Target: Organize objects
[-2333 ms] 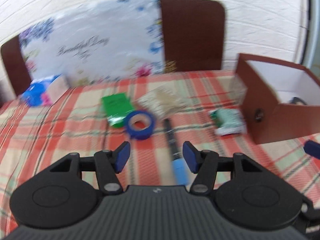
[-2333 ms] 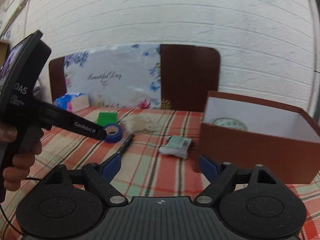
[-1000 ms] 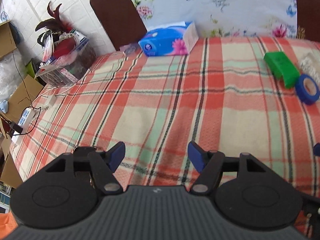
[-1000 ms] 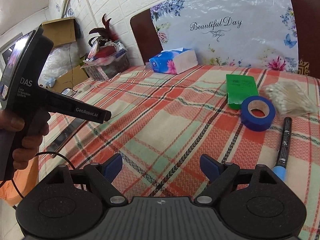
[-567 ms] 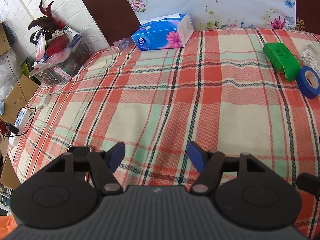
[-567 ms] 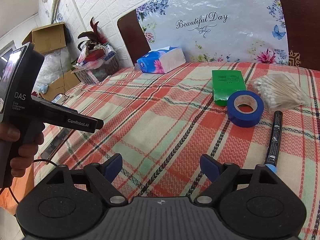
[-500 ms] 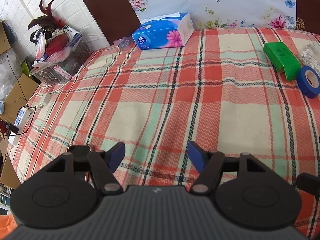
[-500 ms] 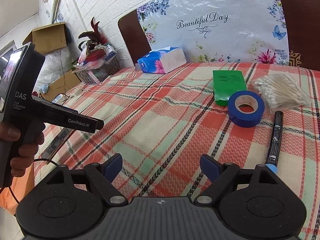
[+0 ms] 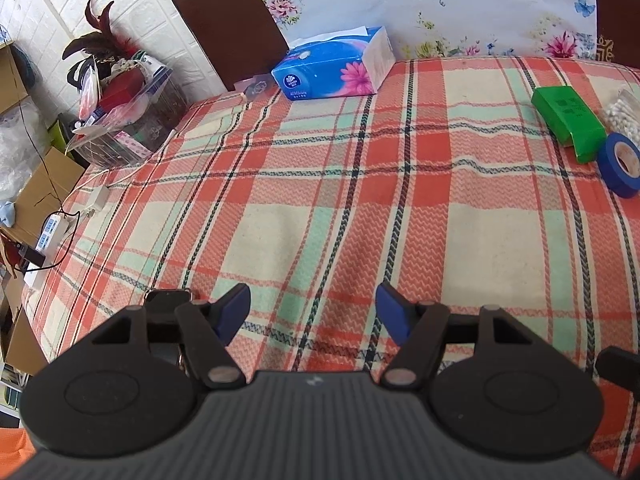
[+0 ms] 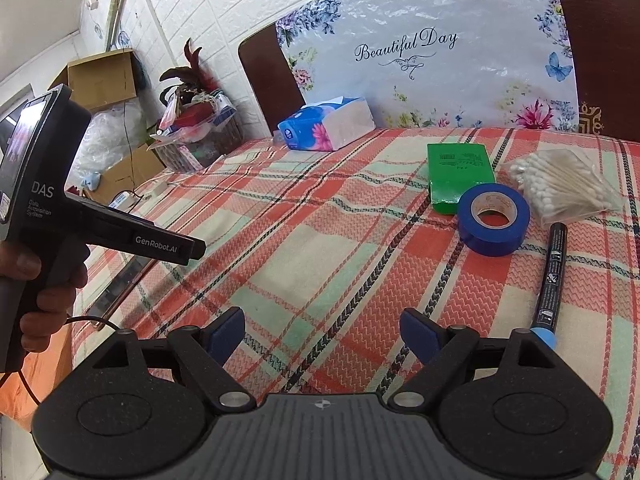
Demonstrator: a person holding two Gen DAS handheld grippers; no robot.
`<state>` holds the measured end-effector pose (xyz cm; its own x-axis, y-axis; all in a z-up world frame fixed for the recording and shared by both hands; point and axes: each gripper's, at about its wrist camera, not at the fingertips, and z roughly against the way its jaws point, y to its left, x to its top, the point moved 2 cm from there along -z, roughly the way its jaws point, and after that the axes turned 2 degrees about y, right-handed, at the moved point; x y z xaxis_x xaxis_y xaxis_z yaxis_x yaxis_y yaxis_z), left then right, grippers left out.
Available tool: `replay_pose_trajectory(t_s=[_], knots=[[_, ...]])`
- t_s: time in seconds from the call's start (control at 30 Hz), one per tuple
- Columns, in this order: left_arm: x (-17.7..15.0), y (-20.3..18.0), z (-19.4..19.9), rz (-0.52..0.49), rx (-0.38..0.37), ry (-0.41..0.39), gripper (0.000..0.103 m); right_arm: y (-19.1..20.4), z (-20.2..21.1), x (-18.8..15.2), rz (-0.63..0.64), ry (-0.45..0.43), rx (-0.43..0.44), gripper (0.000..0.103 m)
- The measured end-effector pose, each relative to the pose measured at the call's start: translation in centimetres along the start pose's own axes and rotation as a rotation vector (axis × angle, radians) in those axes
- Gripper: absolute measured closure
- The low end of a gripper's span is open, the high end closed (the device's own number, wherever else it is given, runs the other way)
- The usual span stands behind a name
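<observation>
On the plaid tablecloth [image 9: 360,208] lie a green box [image 10: 458,176], a blue tape roll [image 10: 493,218], a bag of cotton swabs [image 10: 560,186] and a black marker with a blue cap [image 10: 552,280], all at the right. The green box [image 9: 568,122] and the tape roll [image 9: 622,164] also show at the right edge of the left wrist view. My left gripper [image 9: 312,312] is open and empty above the near left part of the table. My right gripper [image 10: 322,334] is open and empty, left of the marker. The left gripper's body [image 10: 80,216] shows in the right wrist view.
A blue tissue pack [image 9: 336,66] lies at the table's back, in front of a floral board [image 10: 432,60] and dark chair backs. A phone [image 10: 124,280] lies at the table's left edge. A basket of clutter [image 9: 124,120], cardboard boxes and a power strip [image 9: 52,232] sit left of the table.
Both grippers swung left, away from the brown box, which is out of view. In the last half second both views are almost still.
</observation>
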<state>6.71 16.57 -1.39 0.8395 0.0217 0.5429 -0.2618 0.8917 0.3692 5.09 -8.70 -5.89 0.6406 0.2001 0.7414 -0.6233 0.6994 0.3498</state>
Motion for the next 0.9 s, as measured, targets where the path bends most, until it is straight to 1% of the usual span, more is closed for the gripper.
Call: replay_pose_trajectory(t_s=[0.23, 0.4, 0.7, 0.77, 0.8, 0.9], knots=[[0.0, 0.0, 0.3, 0.003, -0.010, 0.008, 0.032, 0.0, 0.1, -0.1, -0.004, -0.002, 0.006, 0.017], [-0.2, -0.2, 0.4, 0.017, -0.038, 0.031, 0.032, 0.0, 0.1, -0.2, -0.013, 0.002, 0.008, 0.017], [0.1, -0.7, 0.7, 0.013, -0.056, 0.027, 0.031, -0.5, 0.1, -0.3, -0.022, -0.001, 0.007, 0.017], [0.6, -0.9, 0.6, 0.031, -0.086, 0.013, 0.031, -0.7, 0.4, 0.0, -0.010, -0.014, -0.015, 0.018], [1.1, -1.2, 0.7, 0.046, -0.111, -0.003, 0.031, -0.9, 0.6, 0.2, -0.002, -0.028, -0.039, 0.018], [3.0, -2.7, 0.9, 0.078, -0.229, -0.059, 0.031, -2.4, 1.2, 1.1, 0.022, -0.069, -0.116, 0.018]])
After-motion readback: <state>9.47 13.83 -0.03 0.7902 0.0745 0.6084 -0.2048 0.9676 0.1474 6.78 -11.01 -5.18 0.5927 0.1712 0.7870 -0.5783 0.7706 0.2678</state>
